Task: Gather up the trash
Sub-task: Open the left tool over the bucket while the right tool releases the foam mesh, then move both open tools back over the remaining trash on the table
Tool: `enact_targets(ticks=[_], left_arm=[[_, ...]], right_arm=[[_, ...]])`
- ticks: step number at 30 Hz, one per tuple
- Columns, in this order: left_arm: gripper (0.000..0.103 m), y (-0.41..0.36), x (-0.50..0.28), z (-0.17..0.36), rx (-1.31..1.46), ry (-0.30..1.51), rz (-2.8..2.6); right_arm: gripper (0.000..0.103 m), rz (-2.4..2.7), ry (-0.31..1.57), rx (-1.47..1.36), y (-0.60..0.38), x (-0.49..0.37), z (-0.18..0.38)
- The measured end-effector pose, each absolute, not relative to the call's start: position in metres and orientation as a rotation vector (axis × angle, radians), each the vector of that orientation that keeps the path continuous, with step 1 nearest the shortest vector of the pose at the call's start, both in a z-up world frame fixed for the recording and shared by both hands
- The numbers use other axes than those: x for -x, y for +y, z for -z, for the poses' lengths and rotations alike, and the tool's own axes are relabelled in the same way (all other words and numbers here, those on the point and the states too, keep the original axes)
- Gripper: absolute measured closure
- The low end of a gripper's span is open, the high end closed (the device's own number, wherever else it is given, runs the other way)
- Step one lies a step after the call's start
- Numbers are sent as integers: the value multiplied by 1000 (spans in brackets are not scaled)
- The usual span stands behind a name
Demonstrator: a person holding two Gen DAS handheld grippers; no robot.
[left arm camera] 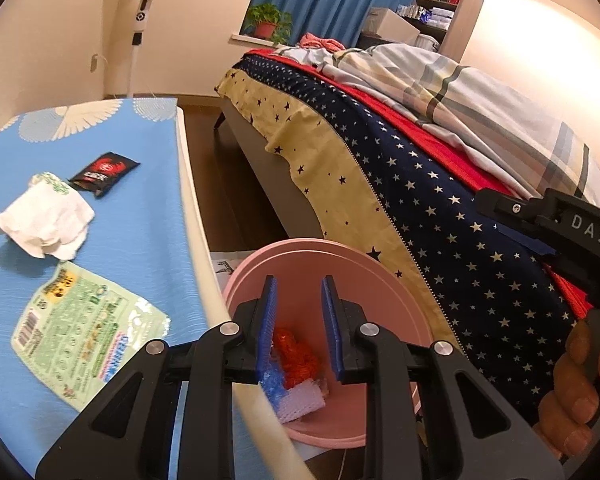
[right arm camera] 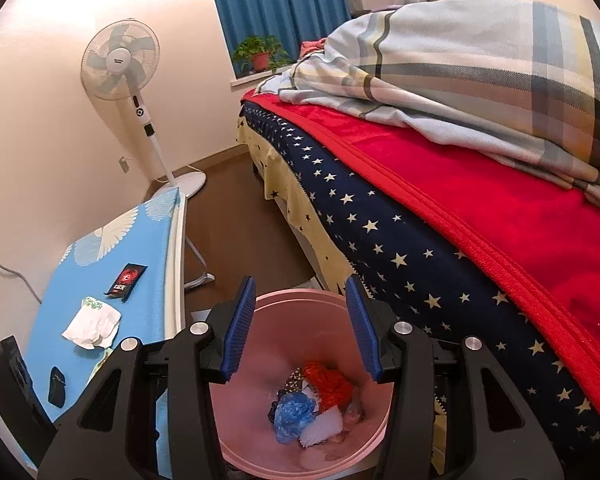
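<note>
A pink bin (left arm camera: 332, 264) (right arm camera: 236, 432) stands on the floor between the table and the bed. It holds red netting (right arm camera: 328, 384), a blue plastic bag (right arm camera: 294, 412) and white scraps. My left gripper (left arm camera: 299, 286) is open and empty, over the table edge and the bin's rim. My right gripper (right arm camera: 301, 286) is open and empty above the bin. On the blue table (left arm camera: 112, 240) lie a crumpled white tissue (left arm camera: 48, 220) (right arm camera: 94, 326), a black and red sachet (left arm camera: 104, 172) (right arm camera: 127, 278) and a green printed wrapper (left arm camera: 88, 332).
A bed (right arm camera: 440, 220) with a star-pattern sheet, red blanket and plaid duvet fills the right. A standing fan (right arm camera: 120, 64) is by the far wall. A potted plant (left arm camera: 268, 22) sits on the window sill. The right gripper's body and hand (left arm camera: 572, 360) show at right.
</note>
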State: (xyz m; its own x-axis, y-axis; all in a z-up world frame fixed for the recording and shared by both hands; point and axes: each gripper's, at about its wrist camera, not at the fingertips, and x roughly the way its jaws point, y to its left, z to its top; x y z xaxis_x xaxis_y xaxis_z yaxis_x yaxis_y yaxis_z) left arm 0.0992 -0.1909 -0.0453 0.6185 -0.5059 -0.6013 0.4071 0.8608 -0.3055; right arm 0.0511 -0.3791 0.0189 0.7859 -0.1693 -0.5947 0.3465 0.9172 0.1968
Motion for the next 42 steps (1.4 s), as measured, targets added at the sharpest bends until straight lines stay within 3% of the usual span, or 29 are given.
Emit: enact_targets(ticks=[18,42], left_arm=[[81,-122,-70,18,132,654,416],[81,4,-72,45,260,676,6]], right_arm=[[55,155,587,-288,-347,-51,-27],[57,-123,688,-238,-237,-89,24]])
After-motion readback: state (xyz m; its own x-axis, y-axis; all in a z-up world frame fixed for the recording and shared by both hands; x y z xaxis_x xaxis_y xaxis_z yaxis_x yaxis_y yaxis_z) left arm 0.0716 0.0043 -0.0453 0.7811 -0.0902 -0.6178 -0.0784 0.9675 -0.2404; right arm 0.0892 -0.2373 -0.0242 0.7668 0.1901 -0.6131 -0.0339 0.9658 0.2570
